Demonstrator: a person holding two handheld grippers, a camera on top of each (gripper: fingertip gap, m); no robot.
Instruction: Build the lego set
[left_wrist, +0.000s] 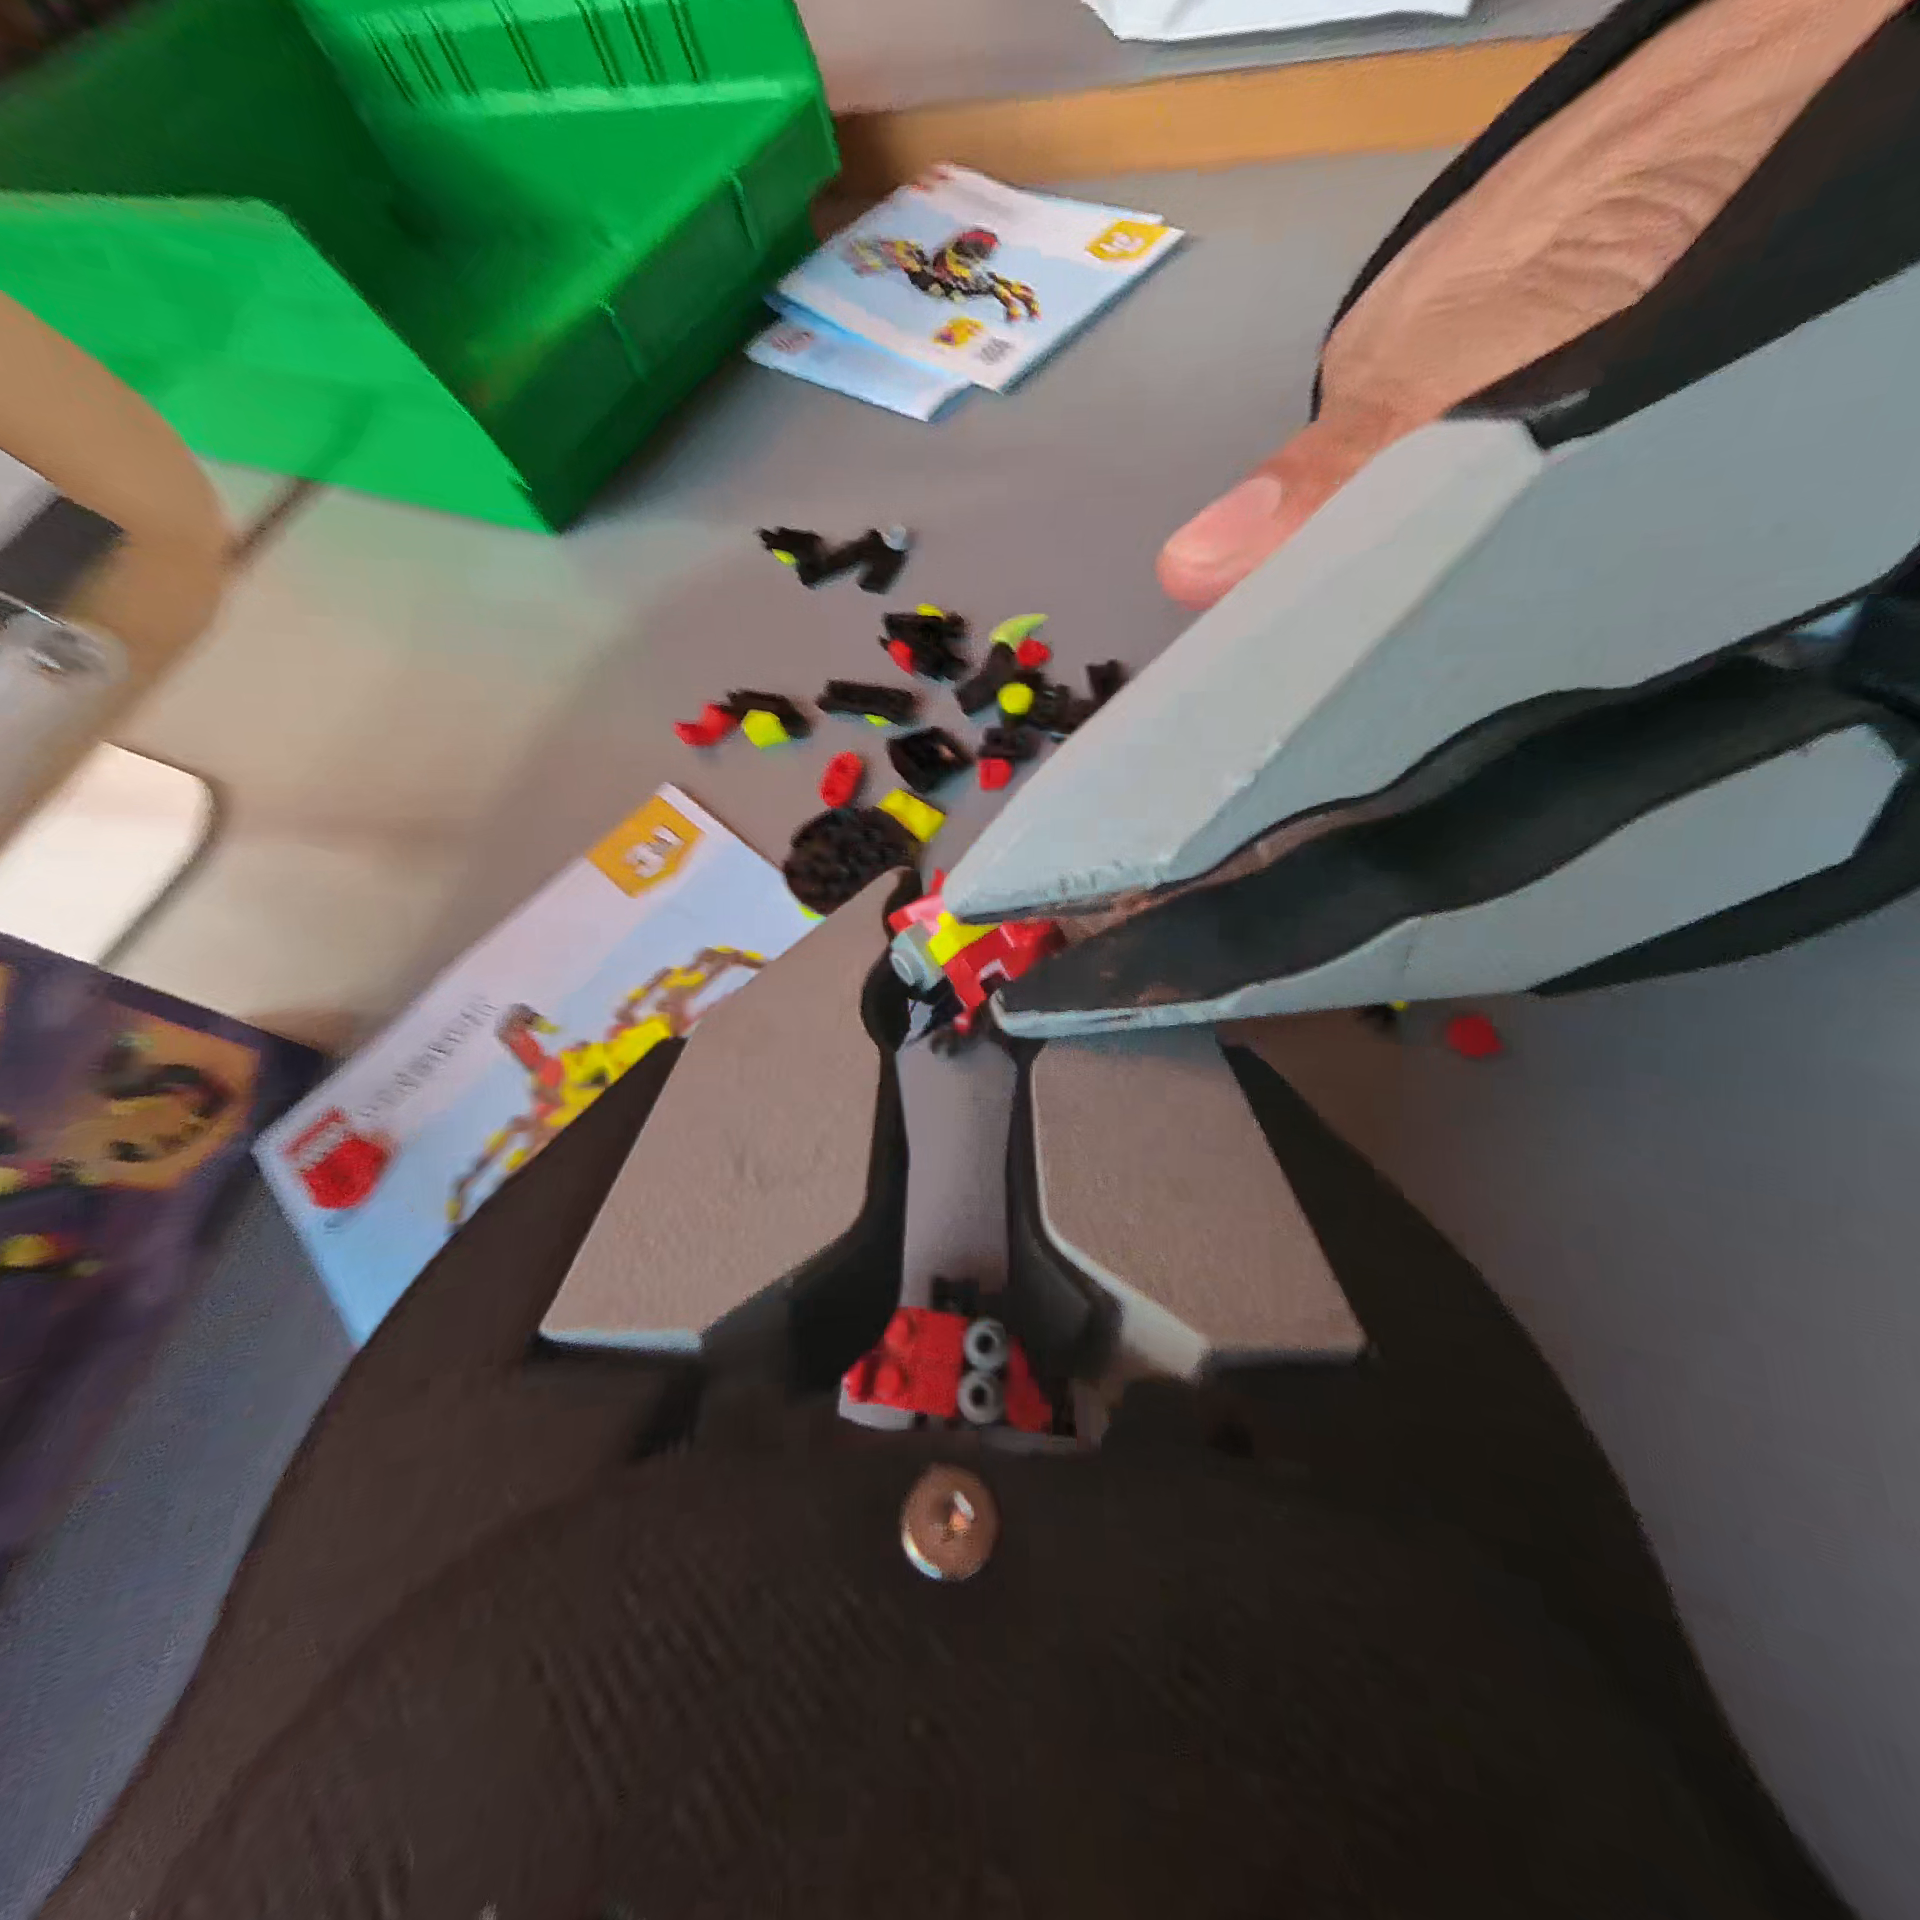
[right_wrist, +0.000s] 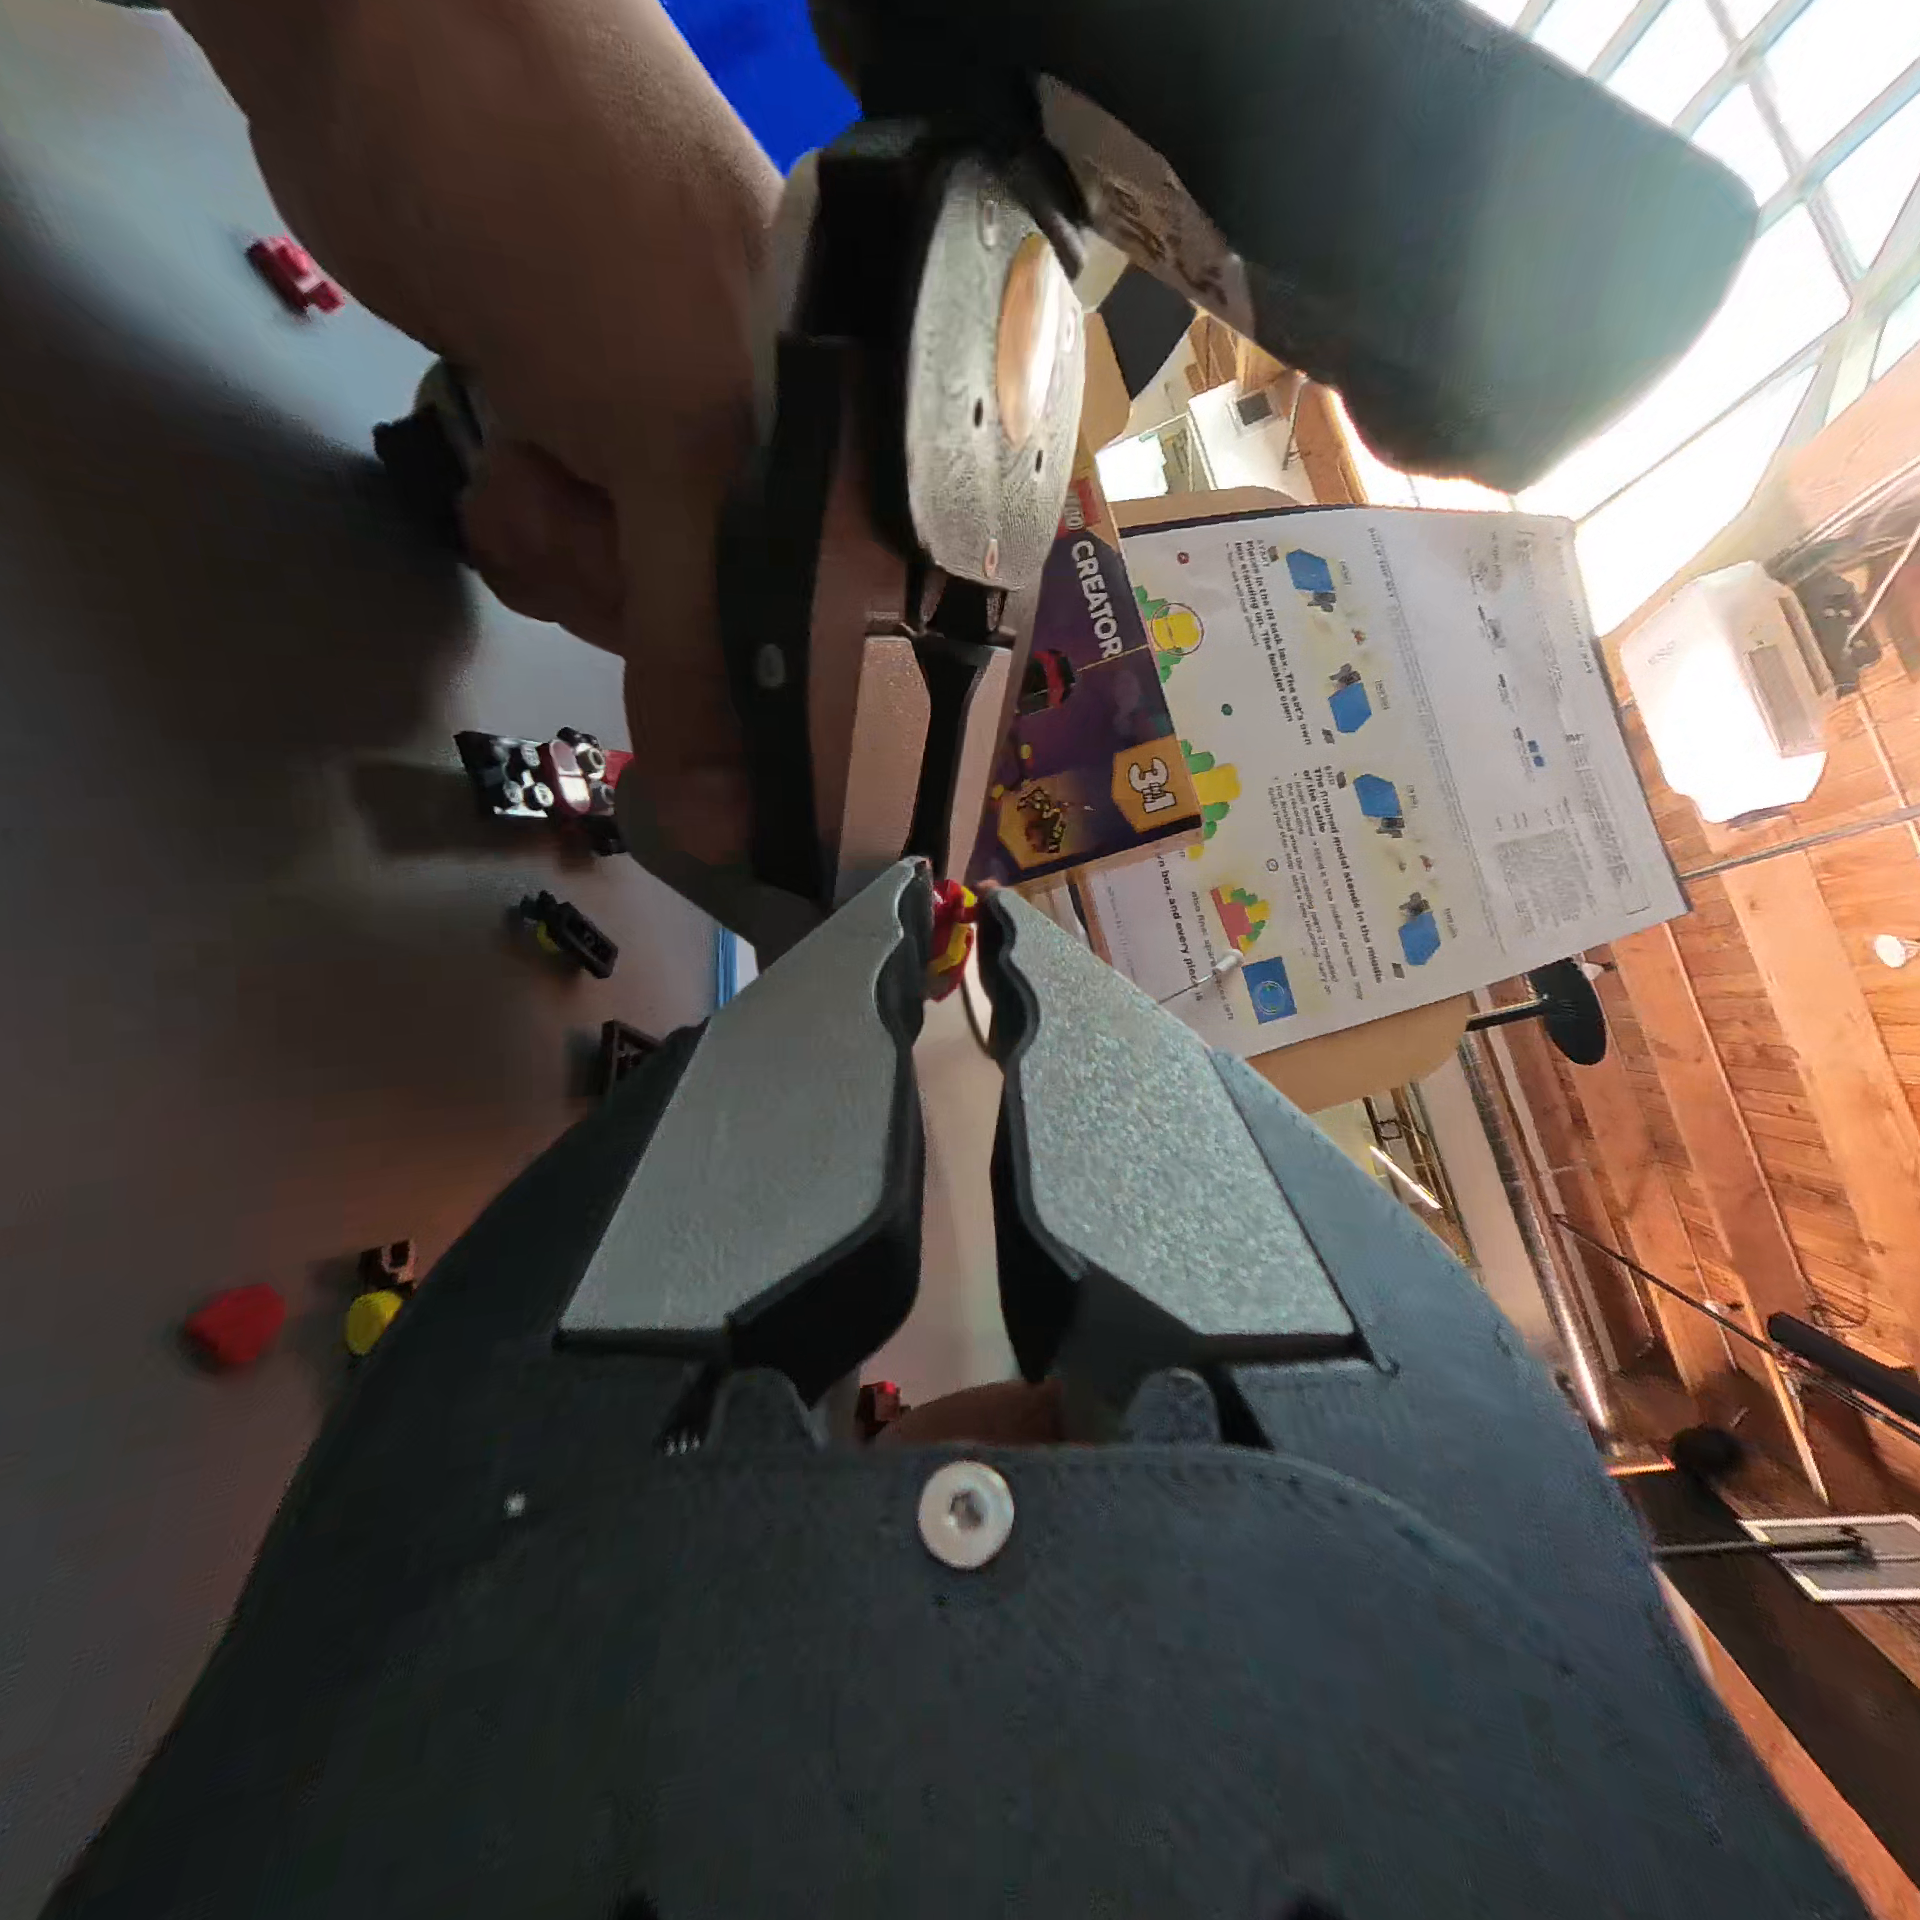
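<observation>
Both sets of fingers meet on one small red, yellow and grey assembly (left_wrist: 961, 961): the left gripper (left_wrist: 940, 1023) has its tips closed on the lower end, while the right gripper (right_wrist: 951, 935) clamps the other end, coming in from the right in the left wrist view. Held from two sides like this, the assembly is lifted off the table (left_wrist: 1558, 1195), probably so one part can be pressed or turned against the other. Just beyond the tips lie loose bricks (left_wrist: 914, 696), black, red and yellow, within easy reach. Left of them a booklet (left_wrist: 499, 1039) lies flat; farther off another booklet (left_wrist: 966, 291) and a green bin (left_wrist: 343, 270)
</observation>
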